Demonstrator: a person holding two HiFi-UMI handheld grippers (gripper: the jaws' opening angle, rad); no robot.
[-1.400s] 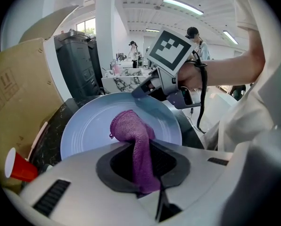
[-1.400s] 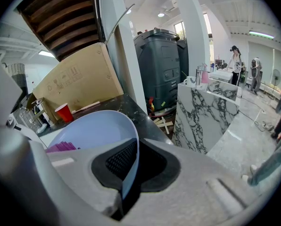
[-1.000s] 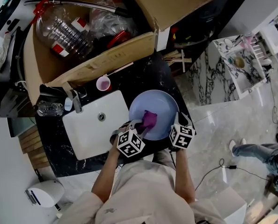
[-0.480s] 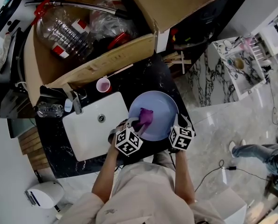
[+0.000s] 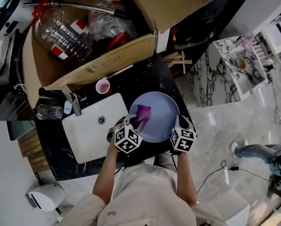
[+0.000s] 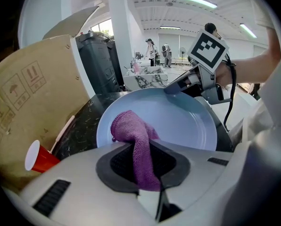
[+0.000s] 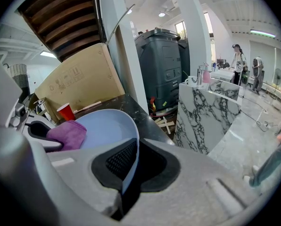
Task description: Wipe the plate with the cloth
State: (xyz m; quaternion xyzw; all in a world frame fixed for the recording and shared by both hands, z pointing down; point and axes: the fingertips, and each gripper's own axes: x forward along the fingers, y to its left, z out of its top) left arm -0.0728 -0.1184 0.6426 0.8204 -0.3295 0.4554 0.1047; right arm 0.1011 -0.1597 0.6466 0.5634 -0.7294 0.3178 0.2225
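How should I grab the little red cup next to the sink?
Probably pinch the red cup across its rim, coming down from above. It stands upright with its mouth open, and the cardboard box stands close behind it, so coming in from the sink side looks easier.

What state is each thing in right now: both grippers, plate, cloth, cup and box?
Left gripper: shut on the cloth.
Right gripper: shut on the plate's rim.
Cloth: bunched, resting on the plate.
Plate: gripped at its rim, cloth on it.
Cup: upright on the counter.
Box: open, with things inside.
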